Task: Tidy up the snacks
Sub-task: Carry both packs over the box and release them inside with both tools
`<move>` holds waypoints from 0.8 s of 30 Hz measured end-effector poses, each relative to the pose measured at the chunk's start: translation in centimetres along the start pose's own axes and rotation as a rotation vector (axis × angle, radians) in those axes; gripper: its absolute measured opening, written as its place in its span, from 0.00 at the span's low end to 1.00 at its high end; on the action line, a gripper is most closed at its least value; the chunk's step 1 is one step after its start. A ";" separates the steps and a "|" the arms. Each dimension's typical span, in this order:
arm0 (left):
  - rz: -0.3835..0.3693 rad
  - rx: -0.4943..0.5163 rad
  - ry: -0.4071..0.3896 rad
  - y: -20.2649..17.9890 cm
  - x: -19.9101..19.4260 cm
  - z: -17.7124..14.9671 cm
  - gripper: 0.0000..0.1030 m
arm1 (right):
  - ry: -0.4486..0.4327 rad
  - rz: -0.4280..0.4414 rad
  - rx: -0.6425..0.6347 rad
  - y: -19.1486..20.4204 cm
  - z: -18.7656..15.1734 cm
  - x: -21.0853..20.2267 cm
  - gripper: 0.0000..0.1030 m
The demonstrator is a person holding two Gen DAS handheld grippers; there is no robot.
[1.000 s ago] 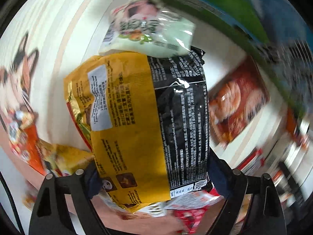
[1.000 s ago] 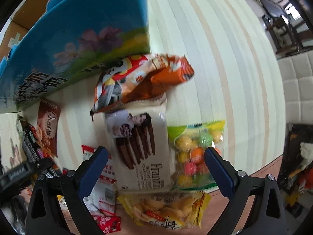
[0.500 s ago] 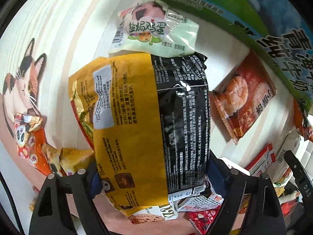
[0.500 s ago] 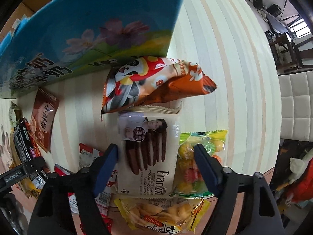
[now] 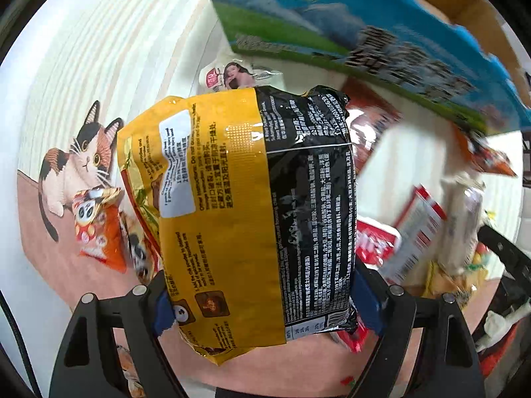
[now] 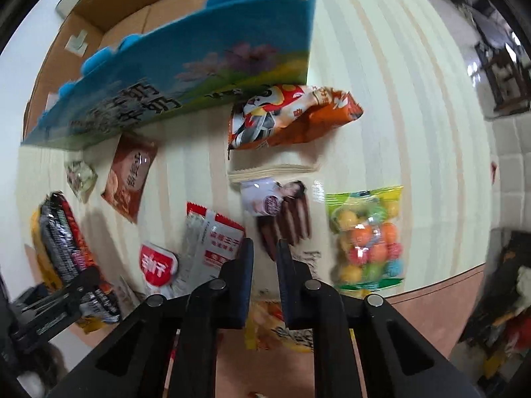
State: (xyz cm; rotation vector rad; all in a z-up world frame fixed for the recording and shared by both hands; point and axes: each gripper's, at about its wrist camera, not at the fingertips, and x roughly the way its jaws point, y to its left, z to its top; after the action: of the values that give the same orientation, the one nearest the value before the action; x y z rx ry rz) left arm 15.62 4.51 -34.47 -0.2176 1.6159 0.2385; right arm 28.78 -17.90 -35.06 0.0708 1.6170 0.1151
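Surface: pale striped cloth covers the bench (image 6: 381, 99), with a printed calico cat (image 5: 79, 162) near its pinkish edge.
Box: a cardboard box (image 6: 199, 66) with a blue and green landscape print stands open at the far side of the bench; its printed wall (image 5: 365, 43) rises just behind the snacks.
Left gripper (image 5: 262, 301): jaws wide apart, pads pressed on both sides of a big yellow and black bag (image 5: 252, 209), which hangs clear of the bench, near the box wall.
Right gripper (image 6: 265, 258): jaws have just been closing and now stand pinched nearly together on the white biscuit pack (image 6: 282, 215) with chocolate sticks pictured on it; how firmly it is gripped I cannot tell.
Beside the biscuit pack: a green bag of coloured balls (image 6: 368, 238) to its right, an orange panda packet (image 6: 292, 116) beyond it by the box corner, red and white sachets (image 6: 212, 242) to its left.
Further left: a brown shrimp-cracker packet (image 6: 129, 175) close to the box.
Near edge: another orange panda packet (image 5: 96, 225) lies by the cat print.
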 end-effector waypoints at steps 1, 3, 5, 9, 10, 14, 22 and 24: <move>-0.003 0.001 -0.004 -1.6 1.1 -0.3 0.83 | -0.004 0.010 -0.031 -0.3 -0.3 -0.3 0.19; 0.007 0.005 -0.016 -1.9 1.5 -1.3 0.83 | 0.023 0.019 -0.031 -0.5 0.4 -0.5 0.33; 0.010 0.001 -0.024 -1.4 1.7 -1.8 0.83 | 0.063 0.068 0.002 -2.1 1.0 0.0 0.52; 0.007 -0.009 -0.012 -1.2 2.2 -0.4 0.83 | 0.106 0.043 0.008 -2.3 4.2 1.8 0.67; 0.010 -0.010 -0.011 -1.3 2.8 -0.6 0.83 | 0.108 0.028 0.000 -2.3 4.3 2.4 0.66; 0.030 -0.004 0.000 -1.4 3.3 -0.1 0.83 | 0.103 -0.028 -0.044 -2.2 3.6 3.6 0.57; 0.024 0.008 -0.038 -2.7 -0.6 -0.2 0.83 | 0.052 0.068 -0.033 -4.6 -0.1 -1.6 0.56; 0.019 0.020 -0.067 -2.9 -1.7 -0.2 0.83 | 0.030 0.113 -0.032 -5.3 -0.9 -4.1 0.56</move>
State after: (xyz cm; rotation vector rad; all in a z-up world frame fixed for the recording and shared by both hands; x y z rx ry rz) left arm 16.35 1.63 -32.86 -0.1778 1.5537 0.2418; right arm 28.21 -23.66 -31.53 0.1359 1.6407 0.2302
